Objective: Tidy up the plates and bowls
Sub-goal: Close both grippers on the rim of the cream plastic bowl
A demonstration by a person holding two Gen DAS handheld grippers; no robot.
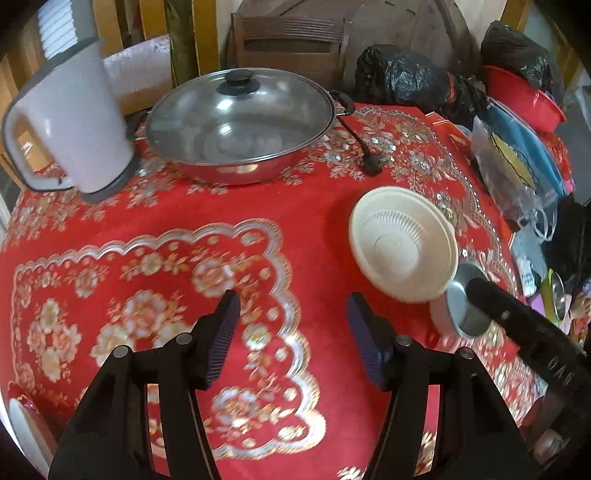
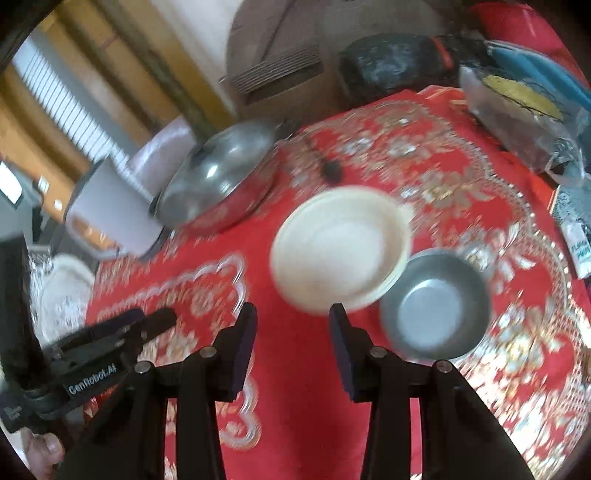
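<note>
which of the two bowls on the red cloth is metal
The small steel bowl, grey and shiny, is the metal one. It sits right beside the larger cream plastic bowl, which is matte and ribbed inside, with a rim tab.

Table under red floral cloth; wooden slats at 11 o'clock, louvred window at 10 o'clock, brown folding chair at 12 o'clock.
</note>
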